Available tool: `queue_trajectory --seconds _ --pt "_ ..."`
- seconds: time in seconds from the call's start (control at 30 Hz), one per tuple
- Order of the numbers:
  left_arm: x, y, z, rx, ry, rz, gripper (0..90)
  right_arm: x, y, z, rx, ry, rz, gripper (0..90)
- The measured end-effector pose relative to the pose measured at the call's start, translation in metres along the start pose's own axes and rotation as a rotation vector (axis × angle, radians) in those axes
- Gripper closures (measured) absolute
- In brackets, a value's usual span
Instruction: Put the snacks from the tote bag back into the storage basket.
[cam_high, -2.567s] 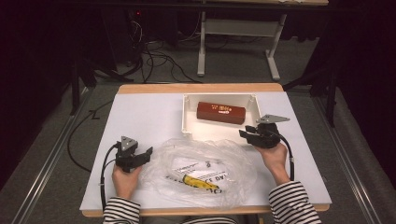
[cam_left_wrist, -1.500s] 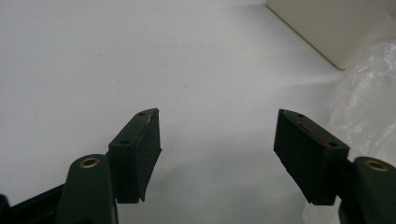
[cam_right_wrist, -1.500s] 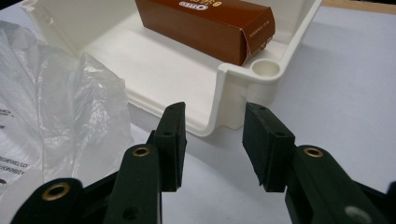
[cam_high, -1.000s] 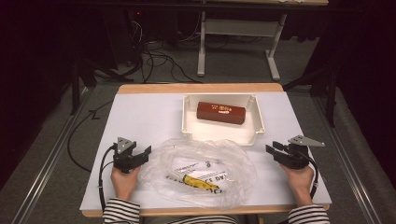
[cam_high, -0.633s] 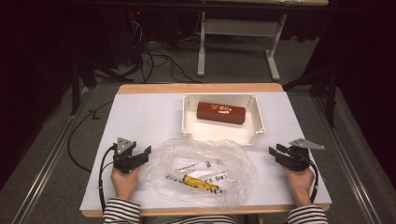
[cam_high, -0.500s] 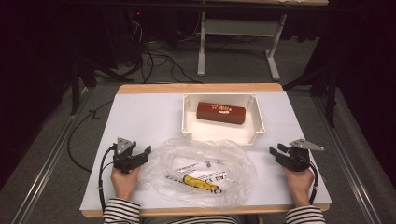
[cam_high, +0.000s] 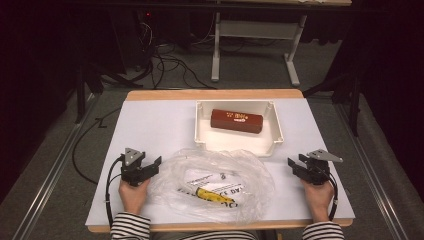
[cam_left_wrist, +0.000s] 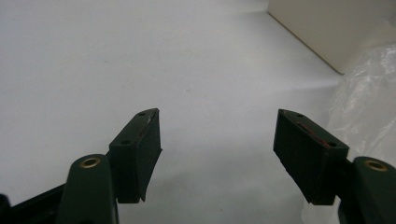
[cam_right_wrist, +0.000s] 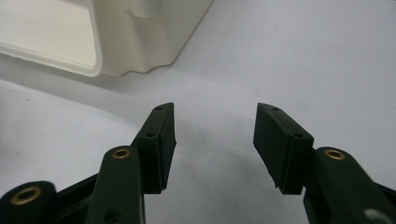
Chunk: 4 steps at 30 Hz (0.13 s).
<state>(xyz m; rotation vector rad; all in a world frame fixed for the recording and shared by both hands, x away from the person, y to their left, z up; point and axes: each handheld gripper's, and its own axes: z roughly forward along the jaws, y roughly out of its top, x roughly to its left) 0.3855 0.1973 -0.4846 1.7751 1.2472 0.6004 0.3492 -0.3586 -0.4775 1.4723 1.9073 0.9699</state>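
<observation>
Beside the tray, the crinkly bag looks light, limp and slippery, best pinched at its edge, with left gripper and right gripper both spread, empty.

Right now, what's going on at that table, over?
Left gripper open beside plastic bag. Right gripper open, fingers just widening, nothing between. Red box in white tray. Nothing blocking.

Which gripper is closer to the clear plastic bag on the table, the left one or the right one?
Left. The left gripper sits right at the edge of the plastic bag, with open jaws. The right gripper rests apart, with bare table between.
</observation>
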Motion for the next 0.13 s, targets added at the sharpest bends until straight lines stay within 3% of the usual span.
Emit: queue_trajectory --seconds 0.13 --pt "0.0004 -0.0003 -0.0007 -0.005 -0.002 -0.003 32.0 0.0007 0.0002 0.0006 0.008 -0.003 -0.015 48.1"
